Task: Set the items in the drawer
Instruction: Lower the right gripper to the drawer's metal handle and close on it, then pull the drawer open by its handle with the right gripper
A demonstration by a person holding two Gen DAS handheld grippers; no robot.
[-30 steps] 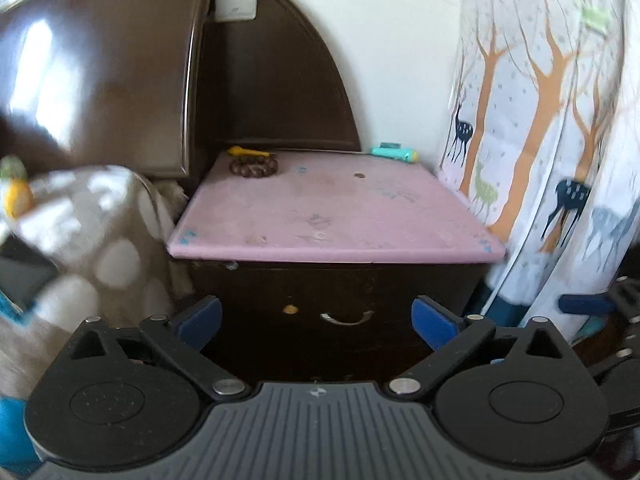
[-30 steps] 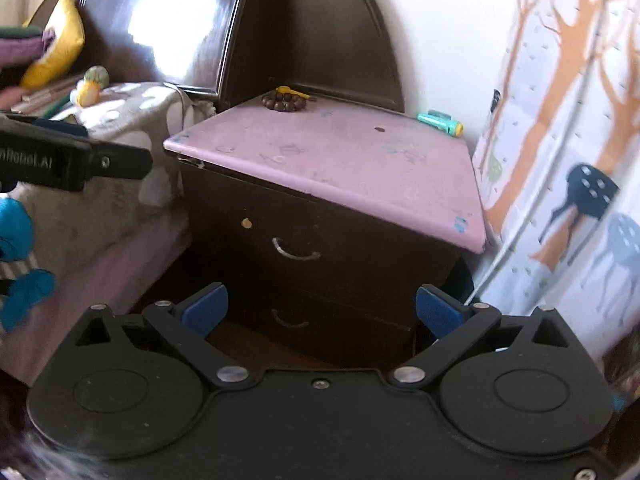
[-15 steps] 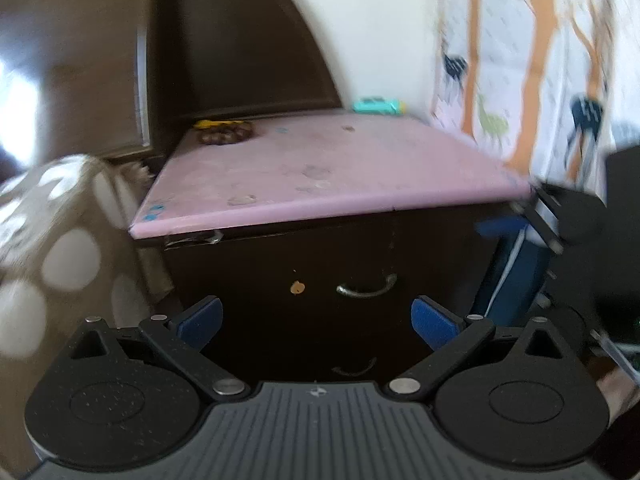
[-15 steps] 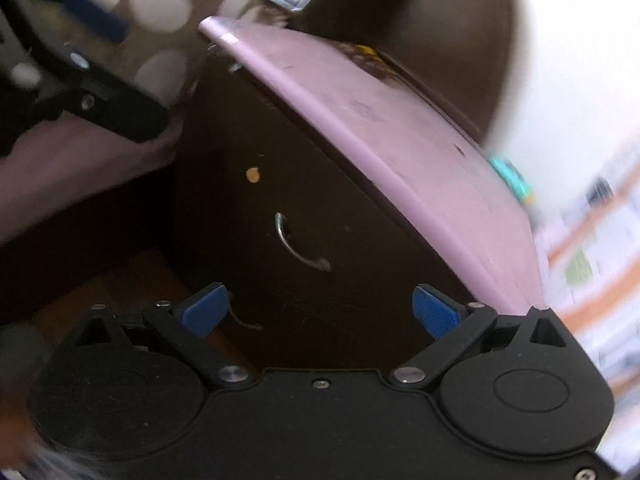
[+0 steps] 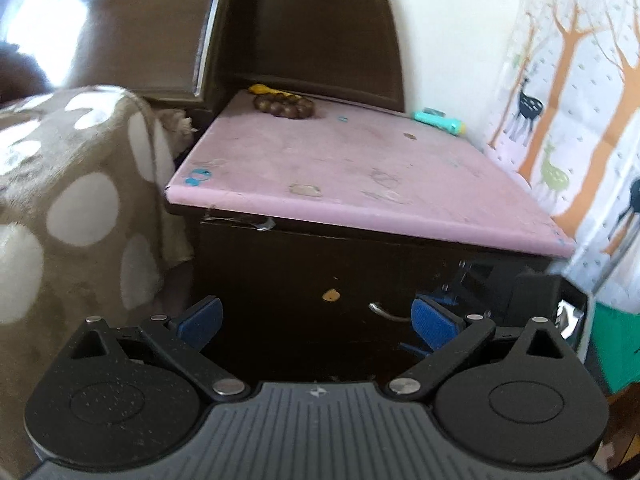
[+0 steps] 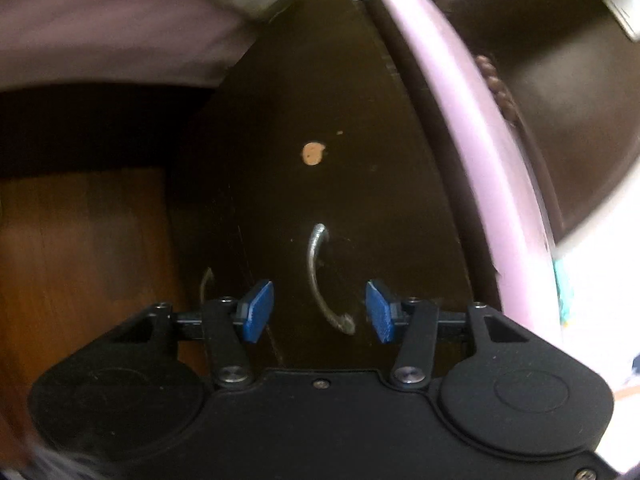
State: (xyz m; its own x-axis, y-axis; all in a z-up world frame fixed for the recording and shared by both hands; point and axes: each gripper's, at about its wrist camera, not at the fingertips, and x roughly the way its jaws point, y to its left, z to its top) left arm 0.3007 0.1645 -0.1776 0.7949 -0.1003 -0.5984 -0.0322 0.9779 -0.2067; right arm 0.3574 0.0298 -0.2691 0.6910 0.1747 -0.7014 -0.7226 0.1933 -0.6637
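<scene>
Partly hidden, the drawer handle [image 6: 326,280] sits between the right gripper's [image 6: 320,310] closing jaws.

The drawer front [image 6: 320,184] was dark glossy wood; its handle [image 6: 320,276] dull metal; the spotted blanket [image 5: 76,208] looked fleecy.

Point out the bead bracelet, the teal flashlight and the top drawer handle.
Bead bracelet [image 5: 285,105]: left wrist view, middle beads.
Teal flashlight [image 5: 438,121]: left wrist view, its body.
Top drawer handle [image 6: 316,272]: right wrist view, curved bar.
</scene>
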